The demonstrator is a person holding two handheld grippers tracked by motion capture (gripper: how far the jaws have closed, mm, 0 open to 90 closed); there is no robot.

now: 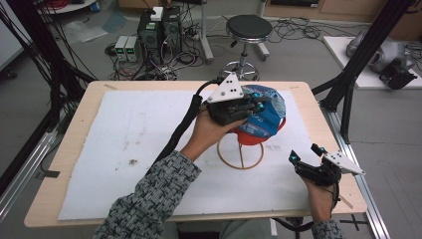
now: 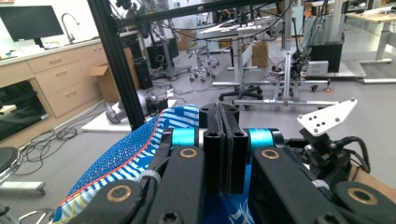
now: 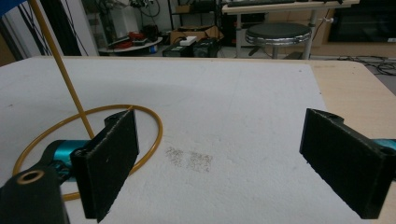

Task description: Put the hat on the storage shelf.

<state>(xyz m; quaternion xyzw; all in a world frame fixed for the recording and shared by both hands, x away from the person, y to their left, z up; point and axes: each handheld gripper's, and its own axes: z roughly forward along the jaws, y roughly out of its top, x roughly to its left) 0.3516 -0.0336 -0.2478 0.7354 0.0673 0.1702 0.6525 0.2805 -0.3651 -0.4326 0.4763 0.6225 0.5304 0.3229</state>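
A blue patterned cap with a red brim sits on top of a gold wire stand near the middle of the table. My left gripper reaches the cap's crown from the left. In the left gripper view its jaws are pressed flat together, with the cap's fabric running beside and under them, so it looks shut on the cap. My right gripper rests low at the table's right front, open and holding nothing. Its wide-apart jaws face the stand's ring.
A white mat covers most of the wooden table. Beyond the far edge stand a black stool, computer boxes and tangled cables. A black frame post rises at the right.
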